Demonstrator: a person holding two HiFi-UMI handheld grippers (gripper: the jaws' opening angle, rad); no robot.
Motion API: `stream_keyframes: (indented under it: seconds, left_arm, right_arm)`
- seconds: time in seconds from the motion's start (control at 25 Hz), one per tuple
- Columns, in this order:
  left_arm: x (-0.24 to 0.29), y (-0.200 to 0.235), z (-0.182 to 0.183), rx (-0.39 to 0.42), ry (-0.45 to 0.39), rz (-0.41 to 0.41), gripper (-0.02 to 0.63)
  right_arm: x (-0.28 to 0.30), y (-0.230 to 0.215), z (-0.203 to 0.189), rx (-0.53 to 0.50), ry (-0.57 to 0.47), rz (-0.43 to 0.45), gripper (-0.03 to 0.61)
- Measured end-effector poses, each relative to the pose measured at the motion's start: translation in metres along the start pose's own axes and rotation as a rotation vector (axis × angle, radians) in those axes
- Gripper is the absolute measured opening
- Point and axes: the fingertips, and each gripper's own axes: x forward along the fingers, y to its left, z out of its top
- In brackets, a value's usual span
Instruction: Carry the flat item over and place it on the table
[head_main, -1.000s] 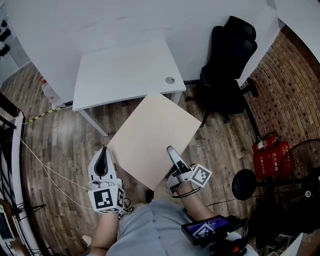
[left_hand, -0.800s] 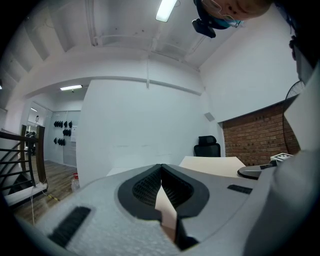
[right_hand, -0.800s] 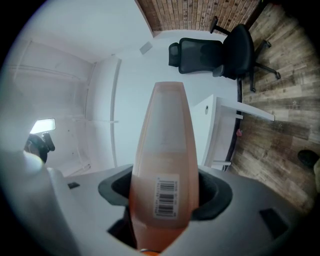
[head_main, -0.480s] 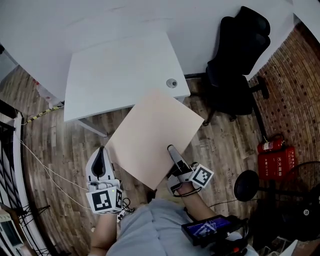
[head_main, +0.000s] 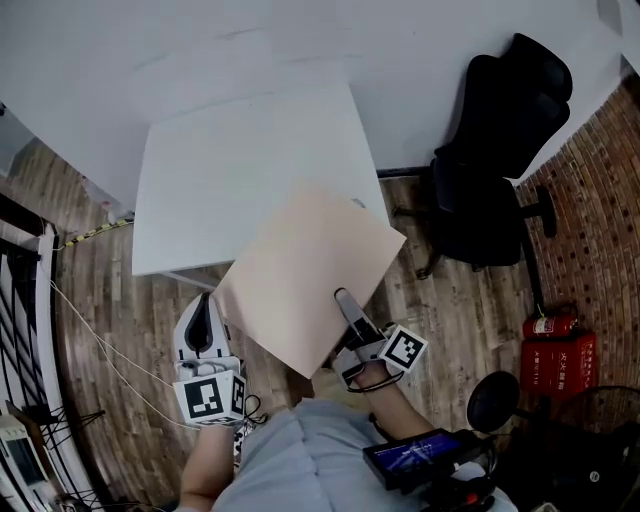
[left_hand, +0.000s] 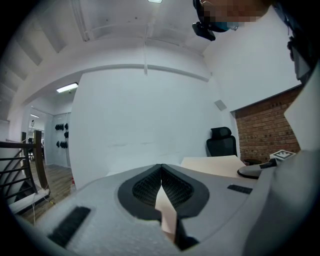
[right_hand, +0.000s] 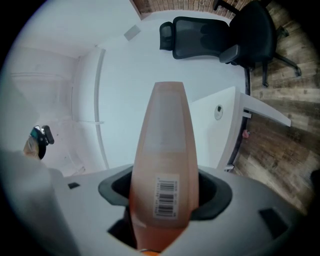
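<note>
A flat beige board (head_main: 305, 275) hangs level between both grippers, its far part over the near right corner of the white table (head_main: 220, 170). My left gripper (head_main: 207, 308) is shut on the board's left corner; the left gripper view shows a thin beige sliver (left_hand: 165, 210) pinched between the pads. My right gripper (head_main: 345, 300) is shut on the board's near right edge. In the right gripper view the board (right_hand: 165, 150) runs out from the jaws with a barcode label on it, and the table (right_hand: 220, 125) lies beyond.
A black office chair (head_main: 500, 150) stands right of the table by the white wall. A red fire extinguisher (head_main: 555, 325) and a black round base (head_main: 490, 400) sit on the wood floor at the right. A dark railing (head_main: 30, 330) runs along the left.
The person has stepped towards the table. The board, which was short of the table, now overlaps its near right corner. Both grips are unchanged.
</note>
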Motion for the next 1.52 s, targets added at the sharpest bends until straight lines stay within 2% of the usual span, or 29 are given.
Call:
stream_keyframes:
  seconds: [0.28, 0.64, 1.04, 1.52]
  left_arm:
    - [0.034, 0.014, 0.018, 0.012, -0.019, 0.045, 0.009]
    - [0.06, 0.056, 0.02, -0.008, -0.04, 0.115, 0.009]
    - [0.108, 0.141, 0.003, -0.045, -0.047, 0.161, 0.009]
    - [0.19, 0.261, 0.007, -0.07, -0.088, 0.166, 0.009]
  right_arm:
    - [0.053, -0.001, 0.028, 0.005, 0.045, 0.011, 0.292]
    - [0.119, 0.0, 0.035, -0.019, 0.107, 0.025, 0.293]
    - [0.22, 0.002, 0.009, -0.046, 0.168, 0.044, 0.293]
    - [0.367, 0.005, -0.029, -0.096, 0.248, 0.003, 0.291]
